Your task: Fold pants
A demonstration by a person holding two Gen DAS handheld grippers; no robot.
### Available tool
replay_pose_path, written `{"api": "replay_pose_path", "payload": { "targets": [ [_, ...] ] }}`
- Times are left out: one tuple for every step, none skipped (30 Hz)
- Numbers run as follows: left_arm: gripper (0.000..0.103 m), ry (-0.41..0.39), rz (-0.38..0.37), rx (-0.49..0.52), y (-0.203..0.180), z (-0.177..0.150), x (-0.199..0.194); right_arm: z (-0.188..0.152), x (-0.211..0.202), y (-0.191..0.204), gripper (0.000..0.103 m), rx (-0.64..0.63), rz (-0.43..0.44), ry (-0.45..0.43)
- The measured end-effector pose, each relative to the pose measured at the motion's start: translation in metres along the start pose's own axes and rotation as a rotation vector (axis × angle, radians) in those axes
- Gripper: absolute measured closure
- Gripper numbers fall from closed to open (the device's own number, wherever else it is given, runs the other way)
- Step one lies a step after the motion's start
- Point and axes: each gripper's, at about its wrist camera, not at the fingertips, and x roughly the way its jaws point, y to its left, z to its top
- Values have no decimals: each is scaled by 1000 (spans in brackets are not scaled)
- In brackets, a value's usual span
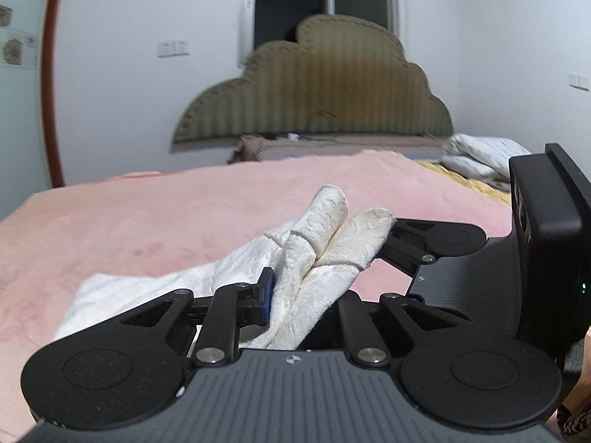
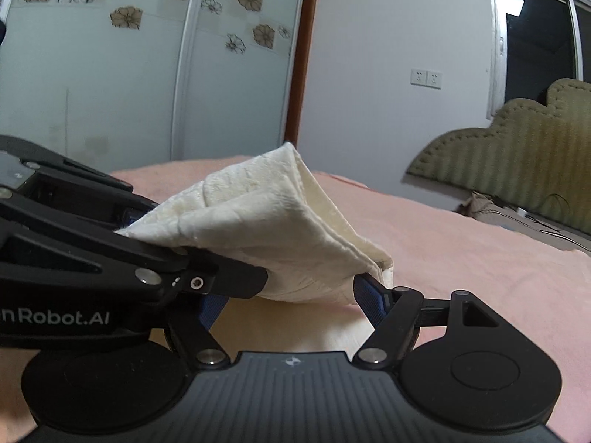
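Both pinching pants (image 1: 314, 258): left claw (image 1: 295, 288) nearly pressed together on bunched folds, right claw (image 2: 291, 288) spread wide around thick bundle, above bed (image 1: 147, 221).

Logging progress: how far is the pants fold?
Done: white pants already doubled into layers on the pink blanket. In hand: left gripper pinches the bunched layers; right gripper straddles a raised corner. Left: lay it flat, square the stack.

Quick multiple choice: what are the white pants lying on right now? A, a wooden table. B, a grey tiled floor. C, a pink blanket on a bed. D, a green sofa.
C: the white pants trail down from the left gripper onto the pink blanket spread over the bed.
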Motion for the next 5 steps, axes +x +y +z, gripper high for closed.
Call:
{"api": "replay_pose_path", "payload": {
  "targets": [
    [89,9,-9,4,-4,-3,2,-2,-2,0,29,-6,-7,7],
    [89,17,-15,8,-7,-6,4,-6,-5,0,29,-10,-12,14],
    [89,26,-17,11,-9,-8,7,-8,-6,1,29,-11,-14,21],
    [89,33,-18,14,-9,-10,8,-11,-8,1,29,-6,-14,27],
    [88,36,-20,14,-9,-13,9,-14,-11,1,29,3,-14,32]
  ]
}}
